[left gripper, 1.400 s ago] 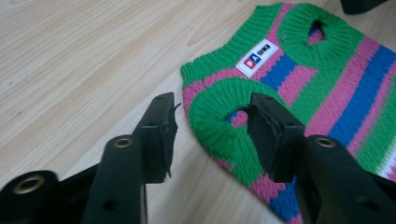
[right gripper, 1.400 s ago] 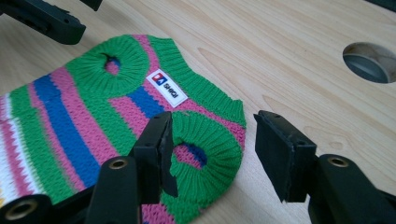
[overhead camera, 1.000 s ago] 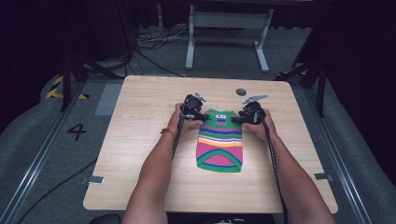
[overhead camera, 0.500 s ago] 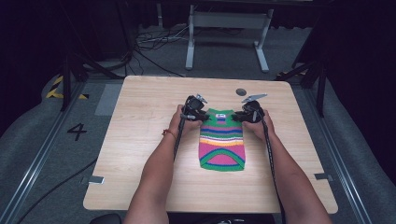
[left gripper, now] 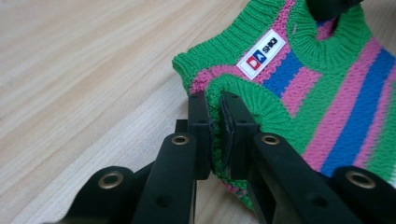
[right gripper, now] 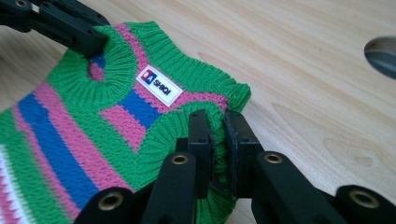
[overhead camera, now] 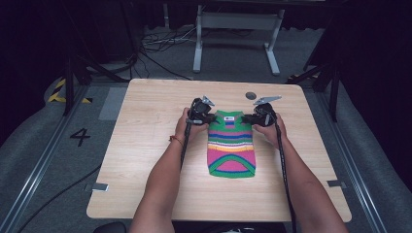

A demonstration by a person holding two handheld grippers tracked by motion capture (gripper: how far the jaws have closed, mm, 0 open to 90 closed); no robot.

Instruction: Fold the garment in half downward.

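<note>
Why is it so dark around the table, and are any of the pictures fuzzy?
High view: light falls on the table, the room behind stays nearly black, and the striped sweater looks small and soft. Left gripper view: the sweater's white label is sharp, while the black jaws at the bottom blur. Right gripper view: knit stitches crisp, the hole in the tabletop fuzzy.

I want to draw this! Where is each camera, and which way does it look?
High view: above the table, looking forward and down; both forearms show, each hand holding a gripper.
Left gripper view: rides the left gripper, jaws pinching the striped sweater.
Right gripper view: rides the right gripper, pinching the other shoulder.
Shared: sweater, its white label, wooden table.
</note>
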